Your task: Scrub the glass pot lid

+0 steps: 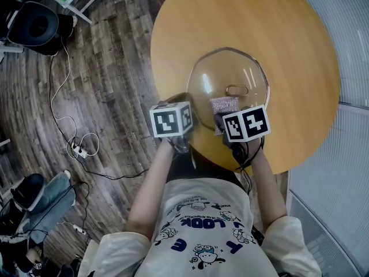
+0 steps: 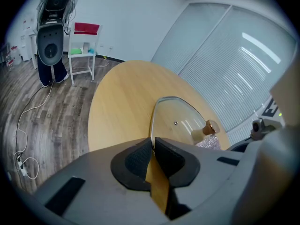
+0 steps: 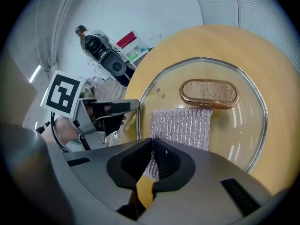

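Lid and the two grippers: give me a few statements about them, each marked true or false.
1. The lid lies on the round table. True.
2. The right gripper grips the lid's handle. False: it is shut on the silver cloth.
3. The left gripper is shut on the lid's rim. True.
4. The cloth lies on the bare table. False: it lies on the lid, by the handle.

bright, even light; fisheye-warped, dark-vignetted edges.
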A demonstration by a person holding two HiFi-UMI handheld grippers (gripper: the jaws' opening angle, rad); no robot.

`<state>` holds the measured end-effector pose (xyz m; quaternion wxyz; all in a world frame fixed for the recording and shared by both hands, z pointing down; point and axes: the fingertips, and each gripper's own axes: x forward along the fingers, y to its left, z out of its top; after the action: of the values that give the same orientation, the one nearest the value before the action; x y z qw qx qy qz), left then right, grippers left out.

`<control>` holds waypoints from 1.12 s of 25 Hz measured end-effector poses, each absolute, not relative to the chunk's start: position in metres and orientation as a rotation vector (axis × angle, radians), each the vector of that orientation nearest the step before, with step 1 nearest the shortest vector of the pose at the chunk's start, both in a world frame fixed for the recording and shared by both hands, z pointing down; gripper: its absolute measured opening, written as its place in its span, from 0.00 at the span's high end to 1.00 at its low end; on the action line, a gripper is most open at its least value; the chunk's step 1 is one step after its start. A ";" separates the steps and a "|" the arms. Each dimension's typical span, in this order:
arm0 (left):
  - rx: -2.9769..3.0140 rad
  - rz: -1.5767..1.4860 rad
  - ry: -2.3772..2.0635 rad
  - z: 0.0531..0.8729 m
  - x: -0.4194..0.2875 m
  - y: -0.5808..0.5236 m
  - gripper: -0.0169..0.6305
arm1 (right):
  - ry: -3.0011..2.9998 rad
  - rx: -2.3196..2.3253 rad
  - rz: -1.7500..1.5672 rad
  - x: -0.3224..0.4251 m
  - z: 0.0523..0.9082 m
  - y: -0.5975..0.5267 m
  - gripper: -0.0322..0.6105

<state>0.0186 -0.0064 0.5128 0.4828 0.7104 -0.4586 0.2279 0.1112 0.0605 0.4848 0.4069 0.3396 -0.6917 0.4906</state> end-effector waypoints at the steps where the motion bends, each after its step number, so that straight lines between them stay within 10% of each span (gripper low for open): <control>1: 1.731 0.555 -1.117 0.512 0.019 -0.007 0.93 | -1.744 0.854 1.238 0.111 0.484 0.060 0.89; 28: 1.722 0.534 -1.106 0.502 0.005 -0.015 0.93 | -1.746 0.796 1.218 0.082 0.474 0.050 0.89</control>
<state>0.0049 -0.0147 0.5020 0.4911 0.7092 -0.4555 0.2199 0.0820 0.0497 0.4738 0.4209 0.3177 -0.6969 0.4860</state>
